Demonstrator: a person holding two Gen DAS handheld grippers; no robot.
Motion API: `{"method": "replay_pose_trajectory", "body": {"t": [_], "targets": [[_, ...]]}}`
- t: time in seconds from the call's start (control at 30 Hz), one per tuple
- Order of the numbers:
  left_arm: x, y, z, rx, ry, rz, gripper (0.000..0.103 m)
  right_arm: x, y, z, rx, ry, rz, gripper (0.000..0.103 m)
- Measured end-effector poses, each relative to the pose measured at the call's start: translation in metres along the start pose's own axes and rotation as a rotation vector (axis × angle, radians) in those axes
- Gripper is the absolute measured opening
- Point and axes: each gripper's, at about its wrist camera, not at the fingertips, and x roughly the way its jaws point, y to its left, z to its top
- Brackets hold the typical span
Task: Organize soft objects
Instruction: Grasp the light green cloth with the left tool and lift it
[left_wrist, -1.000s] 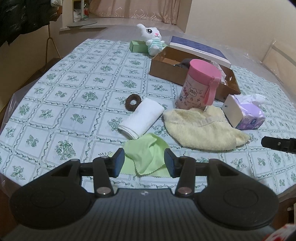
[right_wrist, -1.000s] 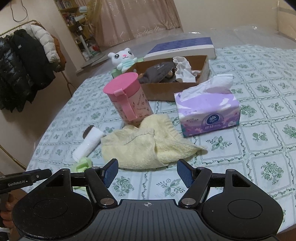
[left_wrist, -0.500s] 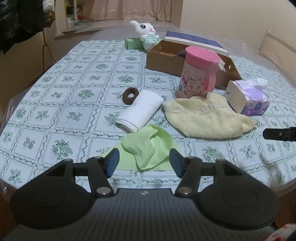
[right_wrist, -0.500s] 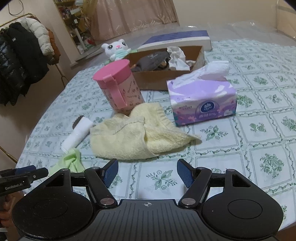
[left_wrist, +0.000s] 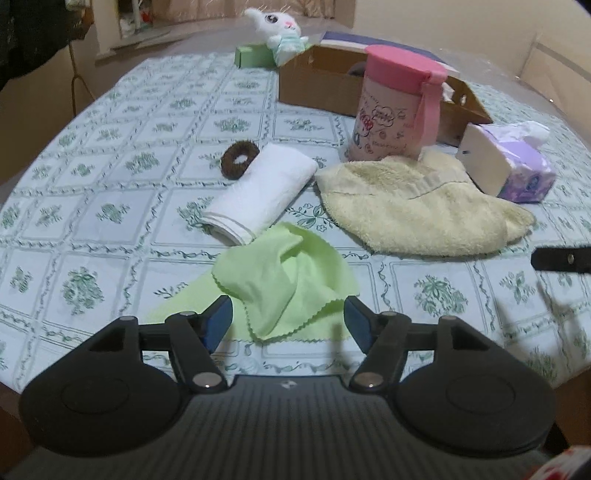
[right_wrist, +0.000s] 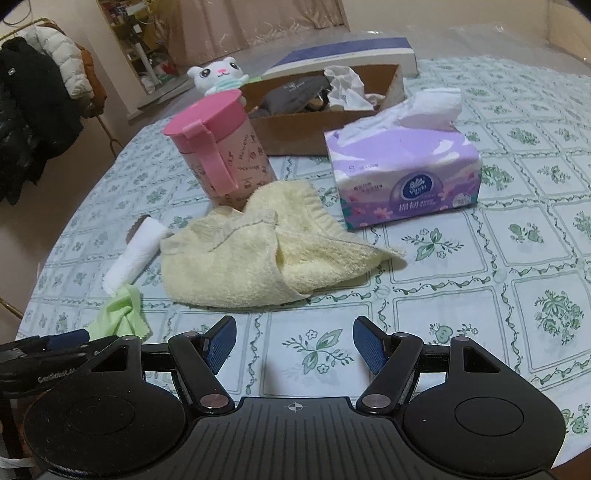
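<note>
Here the left gripper (left_wrist: 288, 317) hangs low over the near edge of the counter (left_wrist: 110, 177), its jaws opening and wide apart, with the crumpled light-green cloth (left_wrist: 284, 280) lying on the counter just ahead of them and partly between their tips; the pads do not press on it. Just beyond the cloth lies a rolled white towel (left_wrist: 262, 192), its near end touching the green cloth, and a brown hair tie (left_wrist: 240, 159) rests against its far end. To the right of the roll spreads a pale yellow towel (left_wrist: 417, 210), rumpled and folded over itself, its far edge against the foot of a pink lidded cup (left_wrist: 395, 107). A purple tissue pack (right_wrist: 406, 173) stands just beside the yellow towel. Behind the cup sits an open cardboard box (right_wrist: 295, 127) with dark and white soft items inside, and a white plush rabbit (left_wrist: 280, 33) leans at its far corner.

The right gripper (right_wrist: 293, 345) hovers over bare patterned tablecloth near the yellow towel, jaws apart with nothing between them.
</note>
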Motion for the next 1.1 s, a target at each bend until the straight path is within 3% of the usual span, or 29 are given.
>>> {"method": "replay_pose_trajectory", "body": {"t": [0.23,0.5,0.6,0.87,1.1], "targets": [[0.026,-0.004,0.012,-0.114,0.034,0.028,0.068,0.009,-0.003,0.001,0.012,0.008,-0.012,0.070],[0.037,-0.004,0.015,-0.162,0.023,0.058,0.072,0.015,-0.005,0.003,0.021,0.003,-0.014,0.070],[0.038,-0.002,0.013,-0.160,0.009,0.062,0.062,0.013,-0.003,0.005,0.003,-0.012,-0.005,0.070],[0.030,0.008,0.003,-0.063,-0.028,0.106,0.010,0.014,0.008,0.014,-0.075,-0.071,0.019,0.070],[0.020,0.028,-0.002,-0.077,-0.013,0.117,0.009,0.032,0.022,0.024,-0.179,-0.104,0.033,0.070]]}}
